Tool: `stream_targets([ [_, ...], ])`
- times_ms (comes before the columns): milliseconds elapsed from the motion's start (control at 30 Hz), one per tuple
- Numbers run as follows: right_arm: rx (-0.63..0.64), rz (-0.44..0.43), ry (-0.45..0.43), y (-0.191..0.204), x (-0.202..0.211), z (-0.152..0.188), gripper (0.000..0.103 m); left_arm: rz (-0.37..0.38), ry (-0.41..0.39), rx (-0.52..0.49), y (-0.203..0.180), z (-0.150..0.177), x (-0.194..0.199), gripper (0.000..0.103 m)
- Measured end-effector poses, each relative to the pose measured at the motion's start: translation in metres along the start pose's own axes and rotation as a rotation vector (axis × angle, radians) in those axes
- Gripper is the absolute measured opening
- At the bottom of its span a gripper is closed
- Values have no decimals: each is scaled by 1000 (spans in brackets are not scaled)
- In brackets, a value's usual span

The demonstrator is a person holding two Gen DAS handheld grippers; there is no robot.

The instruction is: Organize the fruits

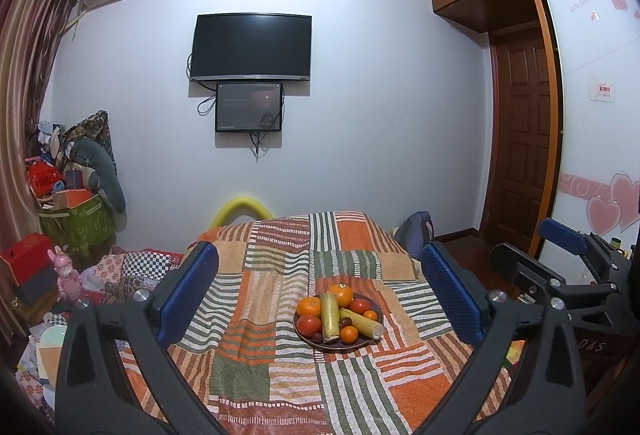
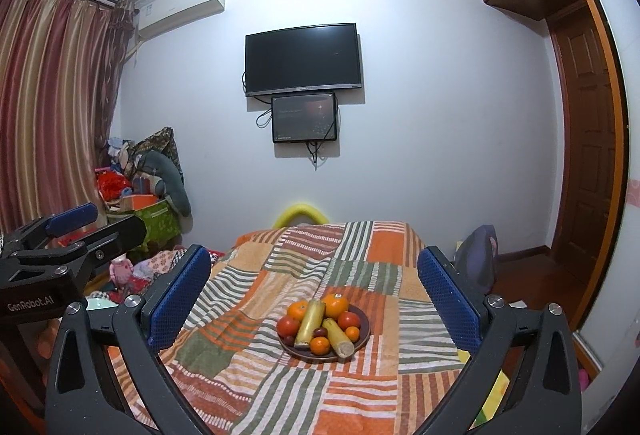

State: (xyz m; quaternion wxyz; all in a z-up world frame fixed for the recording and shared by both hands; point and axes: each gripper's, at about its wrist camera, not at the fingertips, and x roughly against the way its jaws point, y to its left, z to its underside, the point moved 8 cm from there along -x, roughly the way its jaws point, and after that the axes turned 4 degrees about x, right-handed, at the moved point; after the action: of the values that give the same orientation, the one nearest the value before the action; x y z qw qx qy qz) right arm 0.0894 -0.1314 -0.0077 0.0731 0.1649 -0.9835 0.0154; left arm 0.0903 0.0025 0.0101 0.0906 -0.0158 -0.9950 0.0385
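A dark round plate [image 1: 320,345] [image 2: 362,319] rests on a patchwork cloth [image 1: 280,375] [image 2: 260,375] of orange, green and white. On the plate lie oranges [image 1: 341,294] [image 2: 335,305], red round fruits [image 1: 309,325] [image 2: 288,325], two yellow-green stalks [image 1: 330,315] [image 2: 310,323] and small dark fruits. My left gripper [image 1: 320,255] is open, its blue pads wide apart with the plate framed between them at a distance. My right gripper [image 2: 314,257] is open in the same way, short of the plate. Each gripper also shows at the side of the other's view, the right gripper [image 1: 532,245] and the left gripper [image 2: 108,225].
A television [image 1: 251,47] and a small screen hang on the far wall. Boxes, bags and toys [image 1: 76,203] pile up at the left by the curtain. A backpack [image 2: 476,255] stands right of the cloth, with a brown door [image 1: 520,131] behind it.
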Motion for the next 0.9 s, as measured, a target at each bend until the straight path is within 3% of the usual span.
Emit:
stream_targets([
  [900, -20, 8, -16, -3, 5, -6, 103, 18, 16, -14, -10, 4, -2, 103],
])
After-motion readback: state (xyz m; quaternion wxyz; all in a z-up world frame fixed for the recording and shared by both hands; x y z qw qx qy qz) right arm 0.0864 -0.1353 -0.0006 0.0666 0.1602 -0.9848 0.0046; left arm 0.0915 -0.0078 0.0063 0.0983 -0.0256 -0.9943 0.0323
